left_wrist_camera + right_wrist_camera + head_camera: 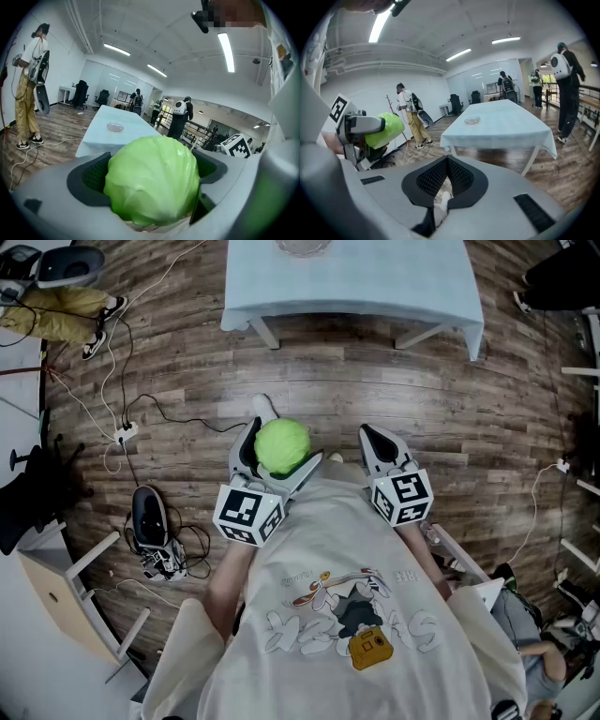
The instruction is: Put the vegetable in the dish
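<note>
Left tool (278,454), held out ahead and tipped slightly down, is clamped on the cabbage (152,180) in mid-air, right tool (378,441) alongside with jaws together, empty, dish (302,246) well apart on desk (394,287).

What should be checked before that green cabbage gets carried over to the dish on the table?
1. Cabbage clamped in the left hand-held gripper: ok.
2. Right hand-held gripper shut and empty: ok.
3. Dish on the table looks empty: ok.
4. Dish within reach: not ok, the table stands some way ahead.
5. Cables lie left of the straight path: ok.
</note>
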`<state>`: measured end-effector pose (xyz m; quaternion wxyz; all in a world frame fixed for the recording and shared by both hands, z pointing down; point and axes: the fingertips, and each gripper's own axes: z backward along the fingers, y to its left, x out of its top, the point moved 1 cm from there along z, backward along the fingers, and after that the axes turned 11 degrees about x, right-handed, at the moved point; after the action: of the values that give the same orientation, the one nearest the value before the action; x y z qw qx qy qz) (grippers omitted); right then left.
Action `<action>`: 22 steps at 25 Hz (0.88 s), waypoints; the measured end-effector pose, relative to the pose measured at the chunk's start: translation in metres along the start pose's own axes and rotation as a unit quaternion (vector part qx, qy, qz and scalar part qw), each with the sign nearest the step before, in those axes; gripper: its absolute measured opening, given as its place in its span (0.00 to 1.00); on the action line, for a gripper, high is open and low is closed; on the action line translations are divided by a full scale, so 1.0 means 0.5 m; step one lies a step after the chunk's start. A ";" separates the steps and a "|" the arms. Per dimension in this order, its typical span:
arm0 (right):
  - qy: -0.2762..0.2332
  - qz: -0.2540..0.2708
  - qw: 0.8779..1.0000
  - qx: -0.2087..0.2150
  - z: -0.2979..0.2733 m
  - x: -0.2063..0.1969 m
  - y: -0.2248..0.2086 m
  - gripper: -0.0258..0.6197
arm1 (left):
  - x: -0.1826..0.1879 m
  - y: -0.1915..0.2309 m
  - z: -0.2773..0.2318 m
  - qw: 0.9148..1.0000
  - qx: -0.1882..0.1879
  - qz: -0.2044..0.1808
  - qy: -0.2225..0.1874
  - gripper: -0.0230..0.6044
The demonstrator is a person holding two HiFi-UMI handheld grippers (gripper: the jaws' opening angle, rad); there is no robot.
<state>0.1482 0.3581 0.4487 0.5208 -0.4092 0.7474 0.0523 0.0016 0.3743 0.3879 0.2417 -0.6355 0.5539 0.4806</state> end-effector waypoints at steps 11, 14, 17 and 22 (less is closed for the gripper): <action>-0.037 -0.029 0.999 -0.016 0.173 -0.076 0.114 0.08 | -0.090 -0.162 0.155 0.997 -0.036 -0.041 0.047 0.90; -0.027 -0.036 0.999 -0.014 0.174 -0.111 0.135 0.08 | -0.106 -0.154 0.173 0.998 -0.038 -0.032 0.047 0.90; -0.029 -0.038 0.999 -0.023 0.162 -0.109 0.164 0.08 | -0.107 -0.117 0.200 0.999 -0.034 -0.012 0.041 0.90; -0.039 -0.039 0.996 -0.063 0.108 -0.058 0.195 0.08 | -0.061 -0.033 0.227 0.999 -0.032 -0.002 0.007 0.90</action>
<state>0.1268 0.4657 0.4141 0.5249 -0.4677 0.7049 0.0945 -0.0195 0.4883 0.3632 0.2184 -0.6474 0.5382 0.4934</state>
